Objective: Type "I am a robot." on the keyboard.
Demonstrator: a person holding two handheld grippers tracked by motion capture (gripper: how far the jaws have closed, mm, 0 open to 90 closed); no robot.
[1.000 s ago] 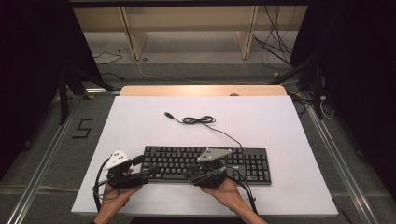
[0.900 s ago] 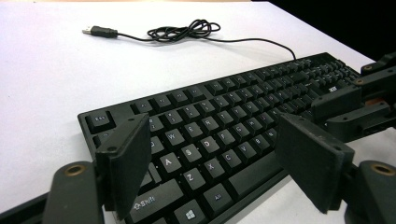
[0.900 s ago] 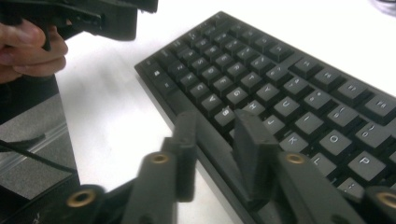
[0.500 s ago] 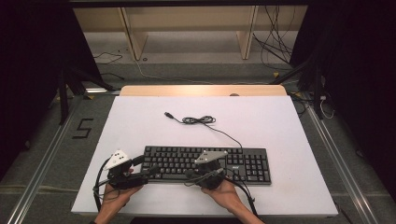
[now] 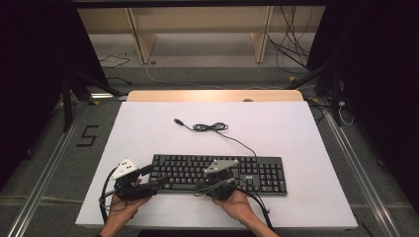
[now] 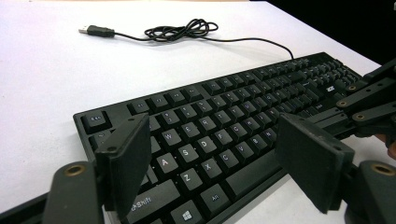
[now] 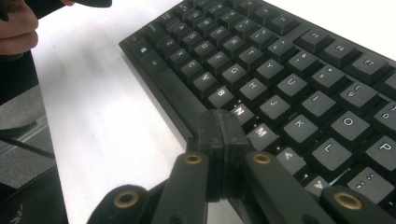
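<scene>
Keyboard [image 7: 299, 93] keys show letters; floor [image 5: 59, 148] reads "5".

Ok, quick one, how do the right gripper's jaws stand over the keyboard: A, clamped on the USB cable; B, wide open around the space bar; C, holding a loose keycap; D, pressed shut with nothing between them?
D: in the right gripper view the right gripper has its two black jaws pressed flat together, with nothing between them, above the front edge of the keyboard near the N and M keys.

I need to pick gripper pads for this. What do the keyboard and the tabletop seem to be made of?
The keyboard looks like matte black moulded plastic: printed white legends and a soft sheen on the keycaps. The table top looks like smooth matte white laminate or painted board, which one is unclear.
</scene>
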